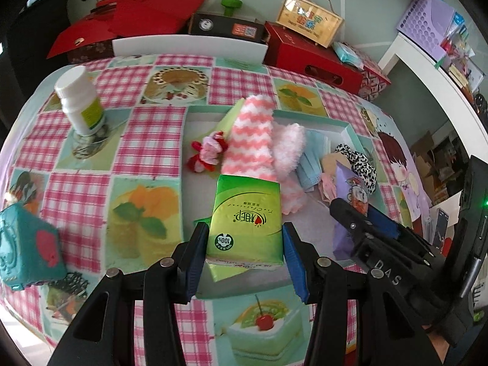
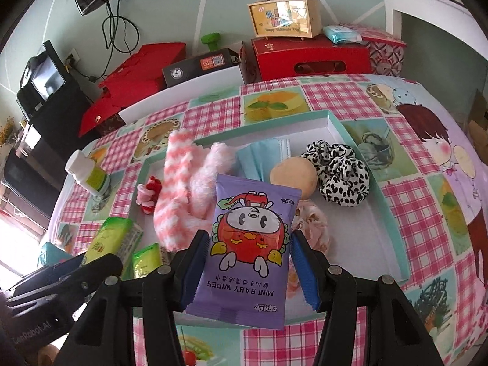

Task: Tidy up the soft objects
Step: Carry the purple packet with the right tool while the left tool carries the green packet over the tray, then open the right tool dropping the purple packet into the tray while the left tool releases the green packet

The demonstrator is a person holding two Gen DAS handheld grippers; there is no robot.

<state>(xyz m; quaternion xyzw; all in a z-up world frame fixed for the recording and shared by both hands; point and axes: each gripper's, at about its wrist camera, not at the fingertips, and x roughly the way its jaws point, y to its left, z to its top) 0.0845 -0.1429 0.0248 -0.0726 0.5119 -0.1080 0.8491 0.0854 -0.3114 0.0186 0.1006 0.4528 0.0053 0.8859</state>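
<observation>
- The green tissue pack [image 1: 244,216] is sitting pinched between the left gripper [image 1: 245,256]'s blue pads, hanging over the near edge of the shallow tray [image 1: 344,128].
- The purple baby wipes packet [image 2: 250,244] is being squeezed by the right gripper [image 2: 247,262]'s jaws (print upside down), over the same near edge.
- Pink-striped socks [image 2: 177,189], a leopard scrunchie [image 2: 338,174] and blue masks [image 2: 262,155] are lying inside the tray.
- A white bottle [image 1: 82,100] is standing near the table's far left corner.

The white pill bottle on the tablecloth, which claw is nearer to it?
Left. The left claw, shut on the green tissue pack, sits on the white pill bottle side of the tray; the right claw, gripping the purple wipes pack, is farther across.
</observation>
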